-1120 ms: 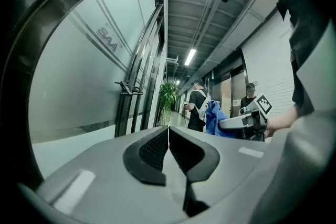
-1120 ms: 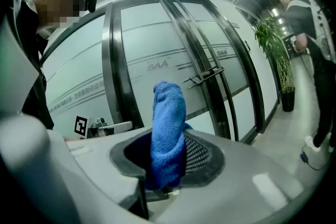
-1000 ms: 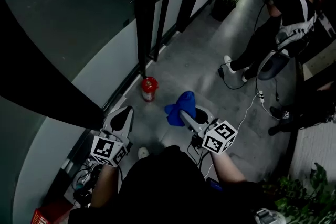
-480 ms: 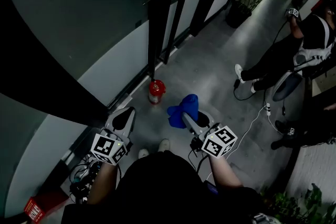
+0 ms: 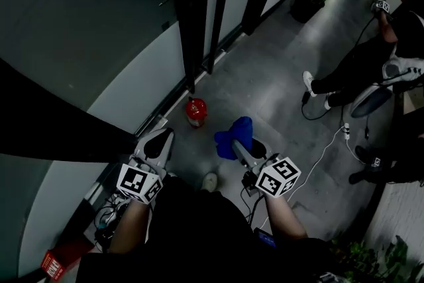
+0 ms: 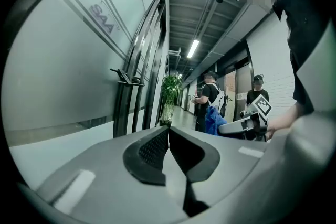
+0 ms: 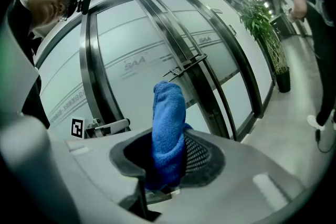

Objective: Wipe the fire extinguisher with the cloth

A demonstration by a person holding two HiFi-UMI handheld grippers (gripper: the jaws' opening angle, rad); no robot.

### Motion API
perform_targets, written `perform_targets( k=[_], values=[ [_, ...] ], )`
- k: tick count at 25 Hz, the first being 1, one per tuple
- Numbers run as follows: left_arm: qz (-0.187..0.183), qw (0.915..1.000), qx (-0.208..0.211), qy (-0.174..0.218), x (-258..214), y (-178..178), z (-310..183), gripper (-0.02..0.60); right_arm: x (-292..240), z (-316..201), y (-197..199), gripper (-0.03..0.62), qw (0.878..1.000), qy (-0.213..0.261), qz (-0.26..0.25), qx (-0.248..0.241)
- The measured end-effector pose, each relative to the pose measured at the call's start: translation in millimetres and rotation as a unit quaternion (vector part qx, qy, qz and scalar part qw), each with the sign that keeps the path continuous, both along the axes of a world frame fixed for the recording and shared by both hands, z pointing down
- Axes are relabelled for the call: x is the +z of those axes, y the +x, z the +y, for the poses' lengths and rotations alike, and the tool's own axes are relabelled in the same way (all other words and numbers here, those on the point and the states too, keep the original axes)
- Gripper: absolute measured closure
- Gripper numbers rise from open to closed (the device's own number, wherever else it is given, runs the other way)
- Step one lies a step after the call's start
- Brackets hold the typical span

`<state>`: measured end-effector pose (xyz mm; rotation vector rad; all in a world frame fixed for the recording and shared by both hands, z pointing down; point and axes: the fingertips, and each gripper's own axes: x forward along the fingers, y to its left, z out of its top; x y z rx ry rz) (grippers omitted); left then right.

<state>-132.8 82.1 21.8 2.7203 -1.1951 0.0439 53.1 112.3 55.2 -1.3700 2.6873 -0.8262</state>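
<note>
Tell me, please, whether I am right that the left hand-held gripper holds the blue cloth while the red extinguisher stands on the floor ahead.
Not quite: the right hand-held gripper holds the cloth, as the right gripper view shows; the left hand-held gripper is shut on nothing. The extinguisher does stand on the floor ahead.

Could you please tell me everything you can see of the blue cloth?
The blue cloth looks like soft, fluffy terry, bunched into a thick roll. The right gripper is shut on its lower part, and the rest sticks out past the jaws. In the head view it is held in the air above the grey floor, to the right of the red fire extinguisher and apart from it. Only the jaws touch it.
</note>
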Motion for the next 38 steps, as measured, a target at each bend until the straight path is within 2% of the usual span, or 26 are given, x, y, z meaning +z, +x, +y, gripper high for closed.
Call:
perform_targets(
  k=[4,8,12,16,20,24,29,34,38],
  values=[
    [-0.001,0.9995,0.032,-0.001,6,18,-27,0.569,20,-15,3,0.461,1.000,-0.022,-0.004,0.017],
    [-0.012,0.9975,0.070,-0.003,19,25,-56,0.569,29,-35,-2,0.461,0.999,-0.024,0.009,0.040],
    [-0.018,0.9949,0.100,-0.003,31,17,-77,0.569,33,-57,-12,0.461,0.997,-0.033,0.011,0.067],
    [-0.035,0.9922,0.120,-0.005,41,0,-99,0.569,51,-81,-36,0.461,0.996,-0.050,0.031,0.067],
    [-0.031,0.9914,0.121,-0.039,52,-23,-122,0.569,71,-103,-63,0.461,0.995,-0.056,0.047,0.063],
    [-0.038,0.9917,0.120,-0.027,64,-33,-136,0.569,81,-113,-72,0.461,0.995,-0.062,0.035,0.071],
    [-0.034,0.9927,0.109,-0.040,64,-30,-132,0.569,97,-112,-71,0.461,0.994,-0.077,0.006,0.074],
    [-0.019,0.9943,0.095,-0.045,125,-18,-139,0.569,143,-114,-54,0.461,0.995,-0.065,0.029,0.069],
    [-0.013,0.9944,0.104,-0.015,178,5,-143,0.569,199,-112,-32,0.461,0.996,-0.051,0.042,0.057]
  ],
)
